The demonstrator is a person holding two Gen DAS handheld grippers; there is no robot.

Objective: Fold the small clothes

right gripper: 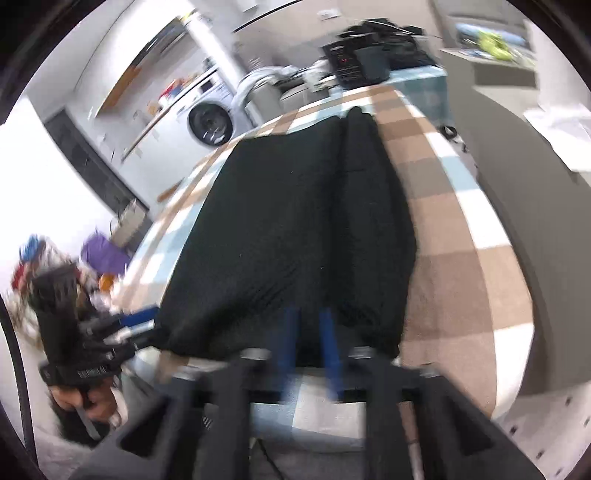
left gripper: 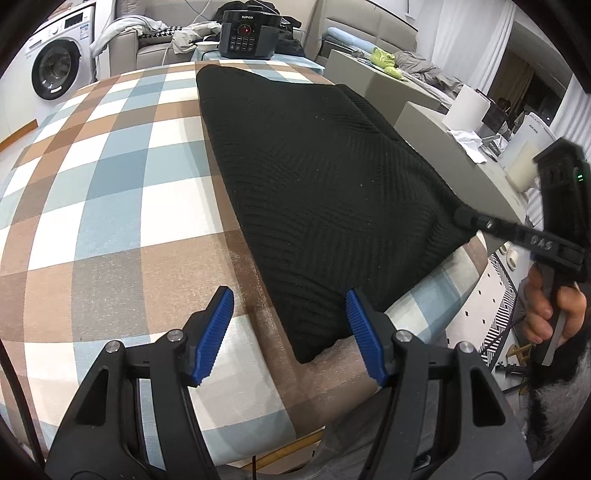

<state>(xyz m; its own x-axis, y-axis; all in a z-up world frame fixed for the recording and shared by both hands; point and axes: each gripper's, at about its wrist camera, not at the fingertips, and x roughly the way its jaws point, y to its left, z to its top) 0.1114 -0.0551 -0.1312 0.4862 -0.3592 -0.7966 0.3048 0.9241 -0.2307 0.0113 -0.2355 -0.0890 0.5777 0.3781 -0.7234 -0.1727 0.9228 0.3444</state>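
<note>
Black knit garment [left gripper: 314, 177] lies flat on checked tablecloth [left gripper: 110, 206], running from 6 o'clock toward 12 in your L wrist view. Your left gripper [left gripper: 291, 332] is spread, pads either side of the near corner, not pressing. Your right gripper [right gripper: 309, 339] is pinched on the garment's near edge. Pressure cooker [left gripper: 247, 33] at 12, lid on, contents hidden.
</note>
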